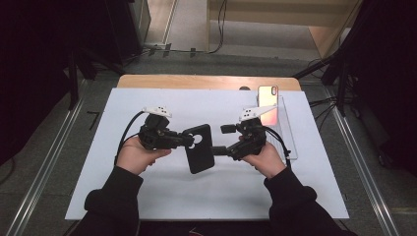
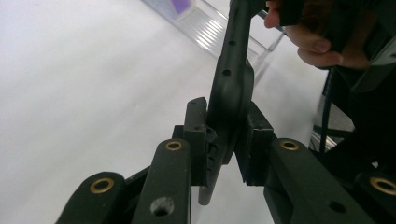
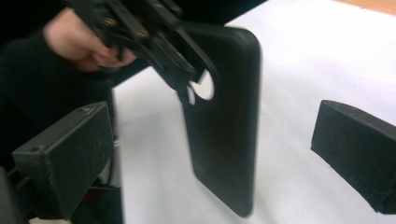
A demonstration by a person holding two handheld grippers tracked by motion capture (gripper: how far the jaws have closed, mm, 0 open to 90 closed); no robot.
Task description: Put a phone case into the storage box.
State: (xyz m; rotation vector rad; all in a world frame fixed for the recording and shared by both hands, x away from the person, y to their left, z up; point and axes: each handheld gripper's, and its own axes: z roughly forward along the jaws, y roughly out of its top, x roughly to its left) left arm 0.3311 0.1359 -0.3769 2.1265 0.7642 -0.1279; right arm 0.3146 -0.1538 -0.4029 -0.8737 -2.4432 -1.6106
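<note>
A black phone case [image 1: 199, 147] hangs above the white mat, held by its upper end near the round camera cutout. My left gripper [image 1: 189, 140] is shut on it; in the left gripper view the pads [image 2: 198, 135] squeeze the edge-on case [image 2: 231, 79] from both sides. My right gripper [image 1: 223, 140] stands open just right of the case, not touching it. In the right gripper view its two jaws spread wide, the case [image 3: 224, 140] hangs between and beyond them, and the left gripper [image 3: 187, 74] pinches it at the cutout.
A phone [image 1: 268, 103] with a shiny pink-orange face rests on a clear plastic stand [image 1: 287, 132] at the back right. A white mat [image 1: 172, 196] covers the wooden table [image 1: 196, 81]. Dark stands and cables surround the table.
</note>
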